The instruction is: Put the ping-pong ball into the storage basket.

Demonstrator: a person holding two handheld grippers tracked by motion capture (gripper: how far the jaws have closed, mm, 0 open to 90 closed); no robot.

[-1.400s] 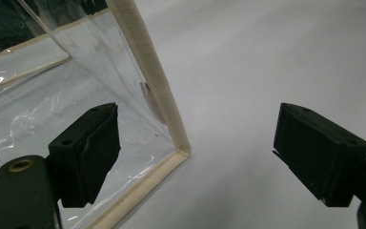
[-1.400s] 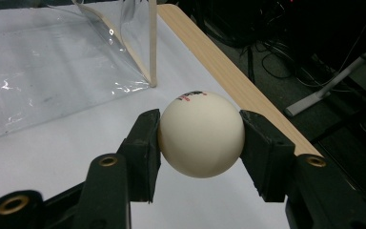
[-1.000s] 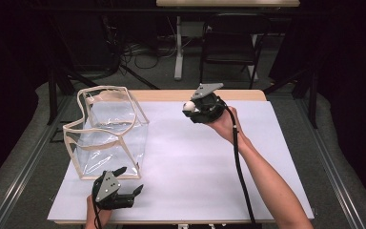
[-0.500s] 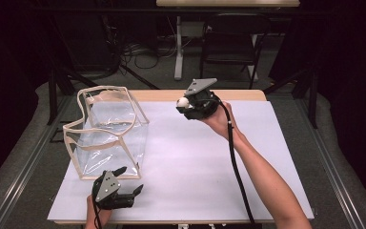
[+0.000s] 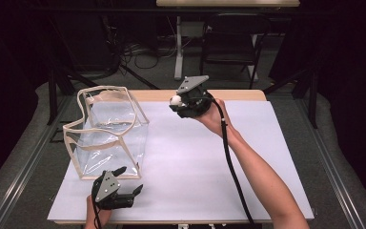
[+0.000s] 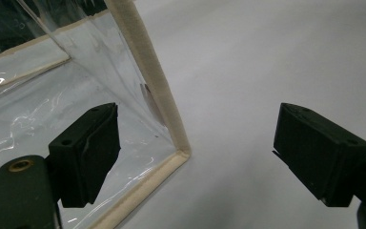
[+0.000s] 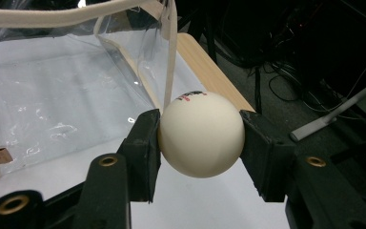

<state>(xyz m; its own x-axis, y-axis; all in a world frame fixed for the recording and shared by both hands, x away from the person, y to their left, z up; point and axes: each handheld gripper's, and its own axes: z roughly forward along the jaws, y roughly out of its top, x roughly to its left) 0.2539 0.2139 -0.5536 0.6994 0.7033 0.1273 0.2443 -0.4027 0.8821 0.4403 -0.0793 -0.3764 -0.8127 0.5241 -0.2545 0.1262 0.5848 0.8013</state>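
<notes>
The right tongs grip a small, smooth white ball with a dark printed mark, pressed between both black jaws. Since a second ago these tongs have carried the ball leftward, closer to the clear plastic box-shaped bag with cream fabric edging, and now hold it raised above the white-covered bench, still short of the bag's open rim. The left tongs have stayed put near the bench's front edge, jaws wide and holding nothing, the bag's near bottom corner just ahead between them.
</notes>
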